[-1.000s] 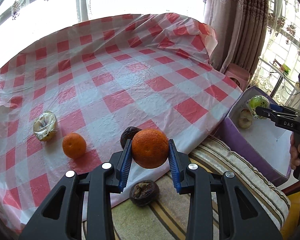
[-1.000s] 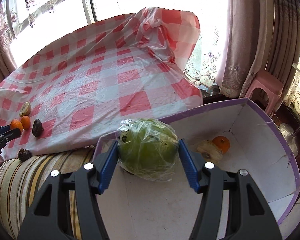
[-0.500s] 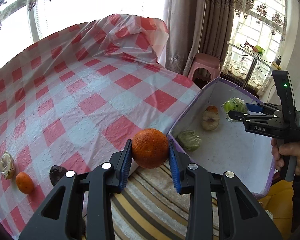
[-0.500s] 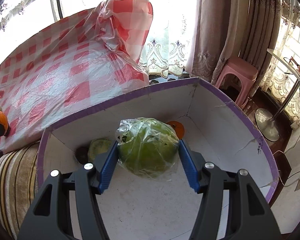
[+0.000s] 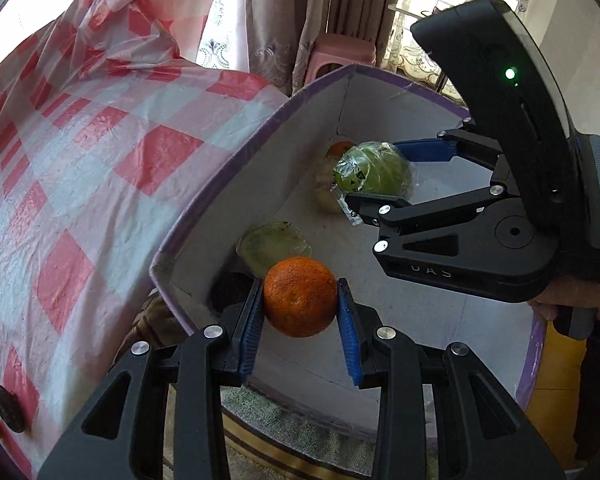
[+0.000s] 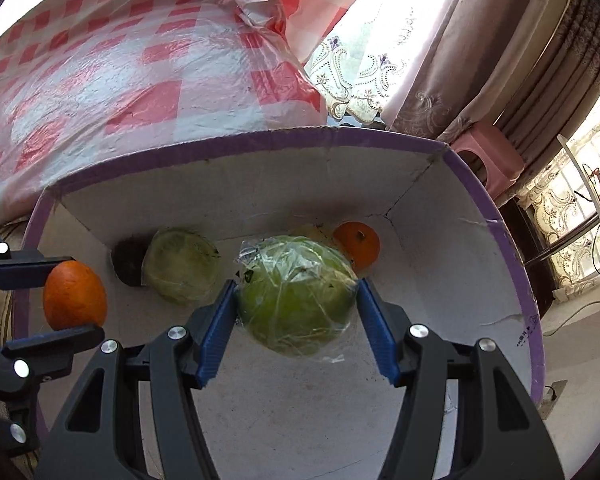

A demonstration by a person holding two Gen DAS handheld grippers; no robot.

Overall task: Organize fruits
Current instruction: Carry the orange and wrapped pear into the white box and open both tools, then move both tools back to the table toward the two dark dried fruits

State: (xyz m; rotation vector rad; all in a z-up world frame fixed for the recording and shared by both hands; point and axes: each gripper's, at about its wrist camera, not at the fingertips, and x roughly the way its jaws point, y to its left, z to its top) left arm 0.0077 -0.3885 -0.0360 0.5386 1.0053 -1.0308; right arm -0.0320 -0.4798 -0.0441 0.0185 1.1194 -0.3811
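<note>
Step in hand: delivery of two fruits into the box. Left gripper pinches the orange, tilted steeply down over the box's near corner, at 9 o'clock in the right wrist view. Right gripper clamps the wrapped green fruit above the box floor, also pitched down. Judged next: lower each onto bare floor clear of fruit already inside, then part the jaws

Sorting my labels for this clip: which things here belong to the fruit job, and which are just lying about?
Job:
- orange in left gripper
- wrapped green fruit in right gripper
- box
- fruit in box: small orange, pale green fruit

Lying about:
- pink stool
- curtains
</note>
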